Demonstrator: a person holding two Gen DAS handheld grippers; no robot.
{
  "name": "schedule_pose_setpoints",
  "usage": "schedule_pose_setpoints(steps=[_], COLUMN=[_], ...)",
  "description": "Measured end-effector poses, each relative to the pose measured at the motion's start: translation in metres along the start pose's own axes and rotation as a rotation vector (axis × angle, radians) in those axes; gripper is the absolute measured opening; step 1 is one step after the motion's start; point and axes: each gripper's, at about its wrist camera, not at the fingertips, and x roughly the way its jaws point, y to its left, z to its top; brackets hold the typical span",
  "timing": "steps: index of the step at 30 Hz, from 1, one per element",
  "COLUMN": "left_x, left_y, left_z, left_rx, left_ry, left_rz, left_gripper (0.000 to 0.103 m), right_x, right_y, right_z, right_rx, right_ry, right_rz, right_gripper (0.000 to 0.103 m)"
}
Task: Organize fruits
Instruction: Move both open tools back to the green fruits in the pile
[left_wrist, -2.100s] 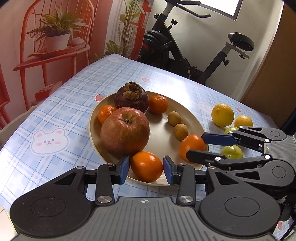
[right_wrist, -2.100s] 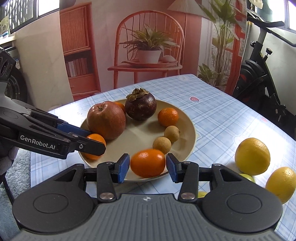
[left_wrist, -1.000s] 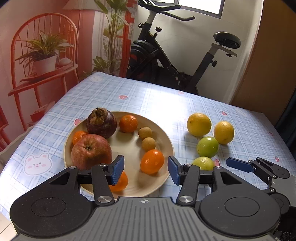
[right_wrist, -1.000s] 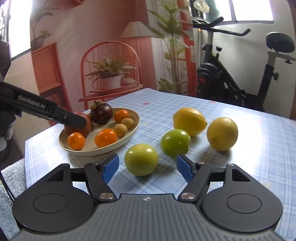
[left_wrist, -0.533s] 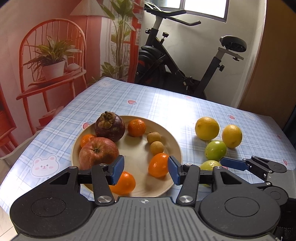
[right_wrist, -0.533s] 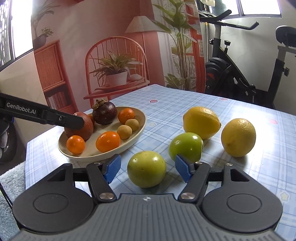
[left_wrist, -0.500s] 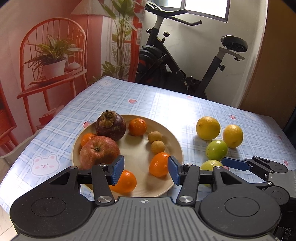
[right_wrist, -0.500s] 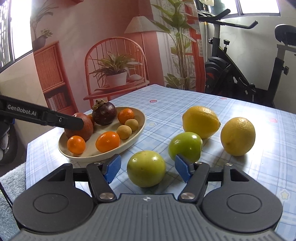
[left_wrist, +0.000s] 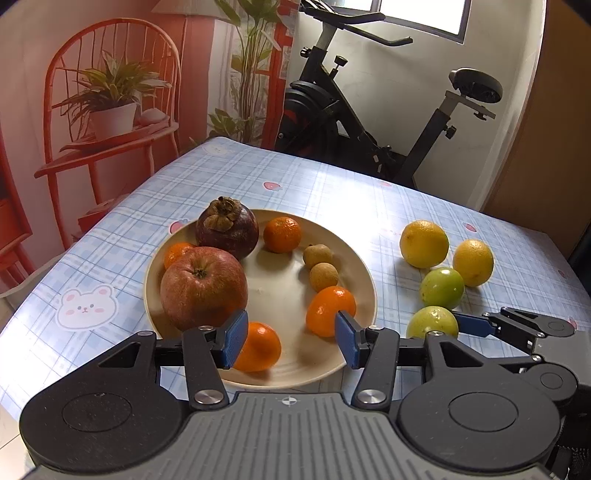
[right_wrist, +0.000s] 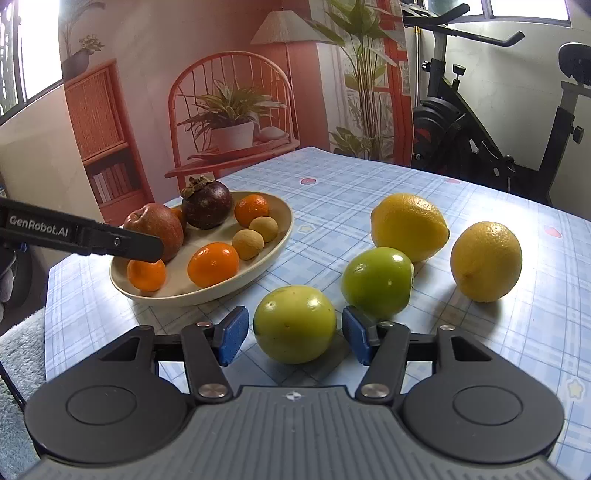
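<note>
A cream plate (left_wrist: 371, 295) holds a red apple (left_wrist: 203, 288), a dark mangosteen (left_wrist: 227, 227), several small oranges and two brown longans (left_wrist: 323, 277). My left gripper (left_wrist: 291, 341) hangs open over the plate's near edge, gripping nothing. To the right of the plate lie two lemons (right_wrist: 410, 225) and two green fruits. My right gripper (right_wrist: 294, 334) straddles the nearer green fruit (right_wrist: 295, 323). Its jaws are closing, and a thin gap shows at each pad. The other green fruit (right_wrist: 376, 280) sits just behind the right pad.
The checked blue tablecloth (left_wrist: 332, 192) covers the table, whose edge runs close on the left. One finger of my left gripper (right_wrist: 81, 236) reaches over the plate's left side. An exercise bike (left_wrist: 369, 122) and a red chair with a potted plant (left_wrist: 110, 107) stand beyond the table.
Both grippers have drawn back from the oranges on the plate. The right one swung over to the nearer green fruit, and its jaws have narrowed around it. The left barely moved lately.
</note>
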Motion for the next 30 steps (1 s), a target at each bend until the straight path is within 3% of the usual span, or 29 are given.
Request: schedule_pose_setpoints(steps=[14,18,22,26,28,30], left_x=[0.0,0.006,0.013,0.03,0.041,0.054], left_y=[-0.005,-0.003,-0.02,-0.038,-0.047,-0.052], left_z=[-0.003,0.017,0.044,0.062,0.065,0.064], left_rx=[0.006,-0.023,0.023,0.044,0.069,0.078], left_ry=[0.008,0.041,0.054,0.113,0.143,0.193], left_rz=[-0.025,-0.122,-0.208,-0.329,-0.35,-0.352], left_gripper=[0.054,0.053,0.047,0.041,0.039,0.027], right_x=[0.0,0.0,-0.005,-0.016,-0.02,-0.021], right_y=[0.0,-0.002,-0.003,-0.001,0.0,0.0], right_z=[-0.001,-0.002,-0.005,-0.011,-0.012,-0.012], right_rx=[-0.002,0.013,0.042,0.056,0.056,0.057], right_ry=[0.01,0.025,0.021,0.0,-0.012,-0.02], right_rz=[-0.01,-0.006,-0.009,-0.013,-0.014,-0.016], right_gripper=[0.057,0.057,0.057,0.057,0.057,0.054])
